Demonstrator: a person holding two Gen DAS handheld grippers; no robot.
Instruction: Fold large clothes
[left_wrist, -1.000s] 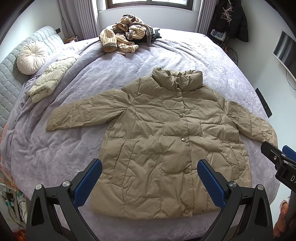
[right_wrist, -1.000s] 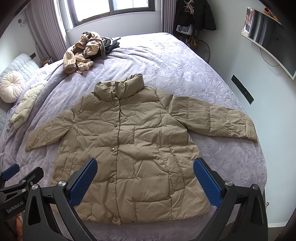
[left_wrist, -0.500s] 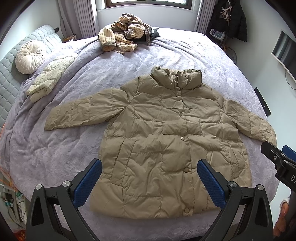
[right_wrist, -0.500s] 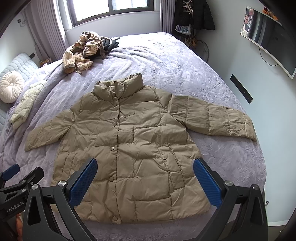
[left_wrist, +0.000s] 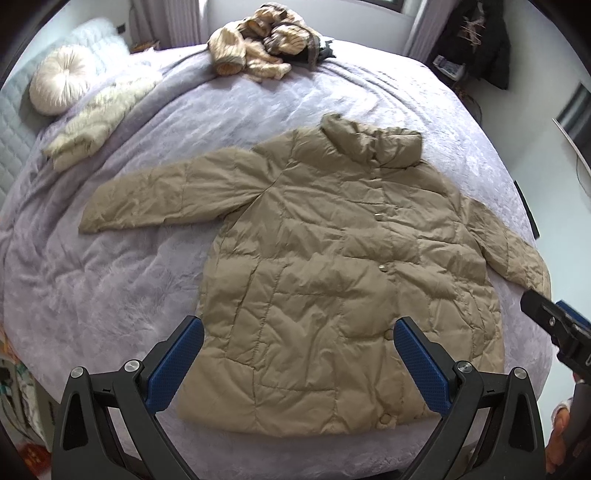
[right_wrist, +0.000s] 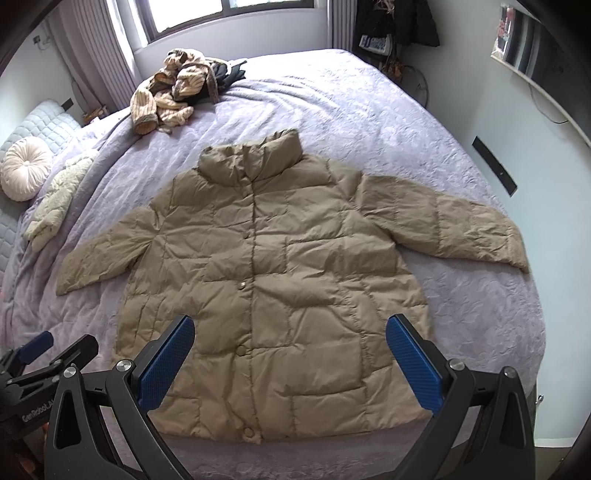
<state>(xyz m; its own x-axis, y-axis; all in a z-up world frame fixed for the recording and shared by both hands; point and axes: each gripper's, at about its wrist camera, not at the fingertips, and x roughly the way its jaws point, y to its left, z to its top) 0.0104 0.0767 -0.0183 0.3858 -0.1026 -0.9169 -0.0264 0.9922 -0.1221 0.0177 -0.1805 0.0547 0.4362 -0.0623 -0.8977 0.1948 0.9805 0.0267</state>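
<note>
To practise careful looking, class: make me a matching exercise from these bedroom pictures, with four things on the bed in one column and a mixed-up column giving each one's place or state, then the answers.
Things
1. tan jacket
2. round cushion
3. striped pile of clothes
4. cream jacket

Places or states
A. heaped at the far side of the bed, near the window
B. spread flat, sleeves out, buttoned
C. by the padded headboard
D. folded, between the cushion and the tan jacket

Pairs: 1-B, 2-C, 3-A, 4-D

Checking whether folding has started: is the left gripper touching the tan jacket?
Apart. In the left wrist view the left gripper hangs open above the tan jacket, gripping no fabric.
</note>
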